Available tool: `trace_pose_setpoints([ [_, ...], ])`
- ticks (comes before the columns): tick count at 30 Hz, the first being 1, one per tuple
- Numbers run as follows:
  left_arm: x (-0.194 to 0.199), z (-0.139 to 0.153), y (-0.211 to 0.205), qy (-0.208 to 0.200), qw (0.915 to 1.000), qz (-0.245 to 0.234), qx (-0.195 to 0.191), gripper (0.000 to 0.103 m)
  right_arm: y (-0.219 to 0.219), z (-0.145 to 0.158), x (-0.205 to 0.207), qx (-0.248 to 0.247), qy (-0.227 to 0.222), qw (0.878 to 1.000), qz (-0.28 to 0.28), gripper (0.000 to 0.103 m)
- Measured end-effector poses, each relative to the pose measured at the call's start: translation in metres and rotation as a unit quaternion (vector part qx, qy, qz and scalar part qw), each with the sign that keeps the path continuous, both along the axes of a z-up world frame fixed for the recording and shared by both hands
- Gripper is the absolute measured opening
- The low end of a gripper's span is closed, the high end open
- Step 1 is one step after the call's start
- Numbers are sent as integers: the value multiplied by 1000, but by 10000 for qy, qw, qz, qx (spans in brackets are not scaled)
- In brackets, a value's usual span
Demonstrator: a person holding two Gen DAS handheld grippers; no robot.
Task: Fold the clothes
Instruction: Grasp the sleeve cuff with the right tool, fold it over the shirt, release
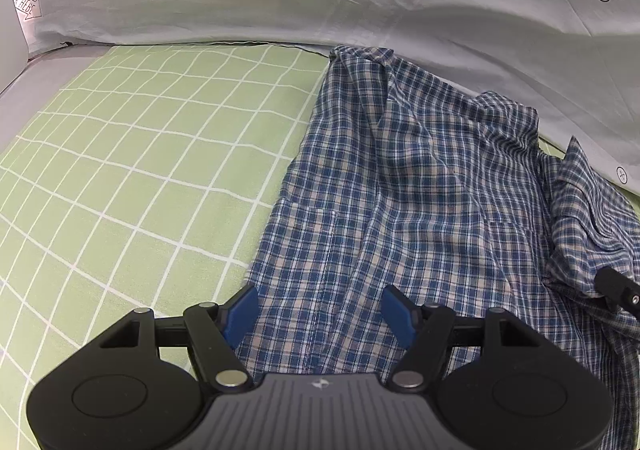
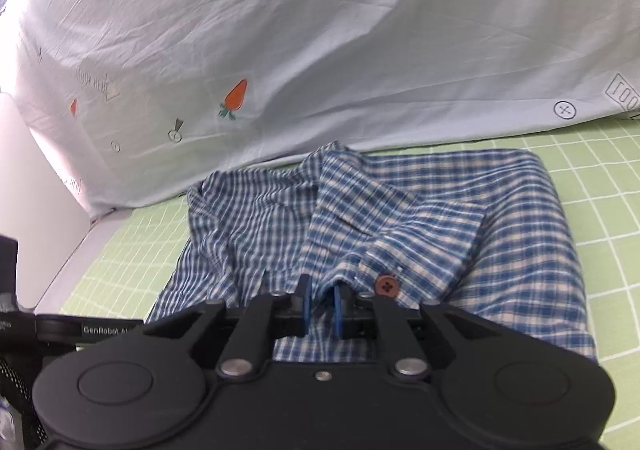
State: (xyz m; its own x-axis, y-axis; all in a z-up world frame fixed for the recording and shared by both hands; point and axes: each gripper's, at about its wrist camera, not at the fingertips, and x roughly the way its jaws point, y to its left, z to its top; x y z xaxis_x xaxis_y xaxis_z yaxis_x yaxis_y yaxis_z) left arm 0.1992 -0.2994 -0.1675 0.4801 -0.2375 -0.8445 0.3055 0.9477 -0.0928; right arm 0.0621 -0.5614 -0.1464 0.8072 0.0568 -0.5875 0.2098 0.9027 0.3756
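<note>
A blue and white plaid shirt lies spread on a green grid sheet. My left gripper hovers open over the shirt's near left edge, nothing between its blue pads. In the right wrist view the same plaid shirt lies partly folded, with a brown button on the sleeve cuff. My right gripper is shut on a fold of the cuff fabric beside that button. The right gripper's black tip shows at the right edge of the left wrist view, on the bunched sleeve.
A white cloth printed with carrots and round marks hangs as a backdrop behind the shirt, also the white cloth in the right wrist view. Green sheet extends to the right. A white wall stands at left.
</note>
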Motion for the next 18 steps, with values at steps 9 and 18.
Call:
trace_pose_setpoints([
  [9, -18, 8, -14, -117, 9988, -429, 206, 69, -38, 16, -45, -804, 96, 9855, -1494, 92],
  [18, -41, 21, -59, -475, 9889, -1338, 428, 69, -93, -26, -87, -1836, 1353, 9322, -2812, 100],
])
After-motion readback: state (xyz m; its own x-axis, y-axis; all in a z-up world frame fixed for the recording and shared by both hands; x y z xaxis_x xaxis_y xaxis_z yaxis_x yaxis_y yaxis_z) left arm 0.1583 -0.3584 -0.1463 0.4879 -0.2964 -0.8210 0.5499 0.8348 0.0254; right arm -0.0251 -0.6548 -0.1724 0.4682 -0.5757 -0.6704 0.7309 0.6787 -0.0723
